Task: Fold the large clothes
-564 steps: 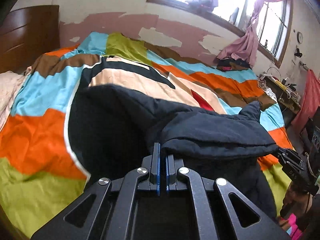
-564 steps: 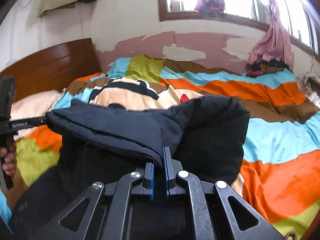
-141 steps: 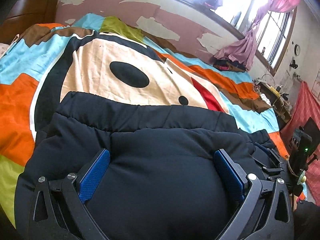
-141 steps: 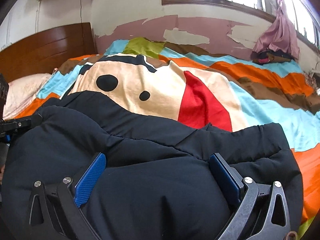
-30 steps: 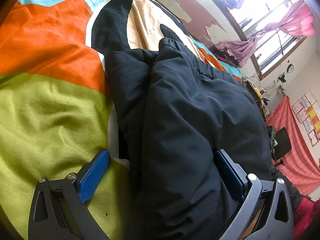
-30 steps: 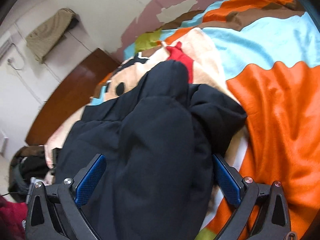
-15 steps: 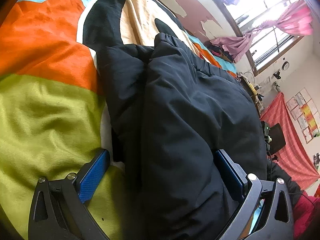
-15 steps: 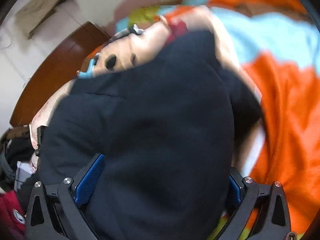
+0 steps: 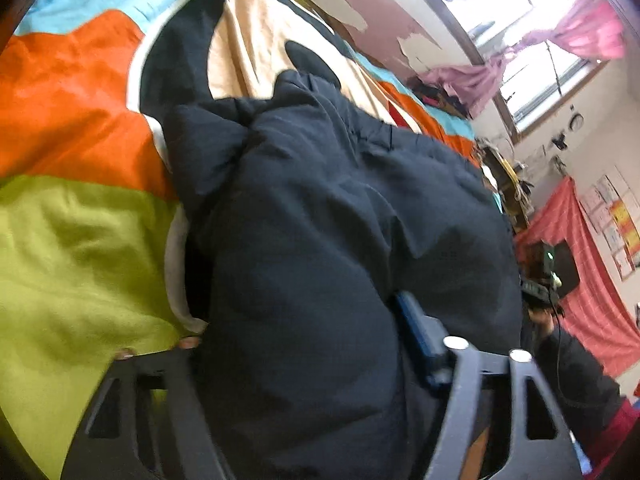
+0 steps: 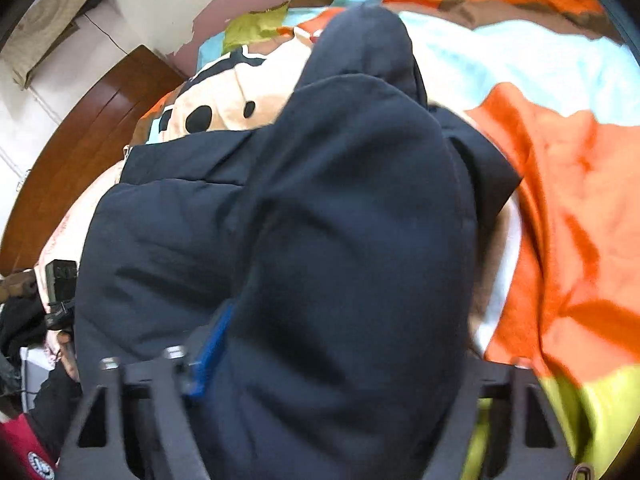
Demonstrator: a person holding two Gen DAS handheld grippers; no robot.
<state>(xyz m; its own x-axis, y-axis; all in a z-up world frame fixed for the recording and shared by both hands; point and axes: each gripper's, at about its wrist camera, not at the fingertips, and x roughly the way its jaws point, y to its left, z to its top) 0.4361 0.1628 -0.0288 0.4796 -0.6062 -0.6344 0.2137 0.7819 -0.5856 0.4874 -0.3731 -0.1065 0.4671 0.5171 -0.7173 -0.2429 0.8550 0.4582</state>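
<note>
A bulky dark navy padded jacket [image 9: 320,208] lies folded on the bed; it also fills the right wrist view [image 10: 340,220]. My left gripper [image 9: 300,344] clamps the jacket's left end, which bulges between the jaws; one blue pad [image 9: 416,332] shows, the other is hidden under cloth. My right gripper [image 10: 340,344] clamps the right end the same way, with one blue pad [image 10: 212,344] visible. Each gripper shows small in the other's view, the right one [image 9: 540,280] and the left one [image 10: 60,284].
The bed has a bright striped cover with a cartoon face [image 9: 80,208], also in the right wrist view [image 10: 560,220]. A wooden headboard [image 10: 92,148] stands at the left. A window with pink curtains [image 9: 560,32] and a red cloth [image 9: 592,280] are to the right.
Both grippers have narrowed from wide open and now squeeze the ends of the folded jacket. The bundle has risen and bunched up between them.
</note>
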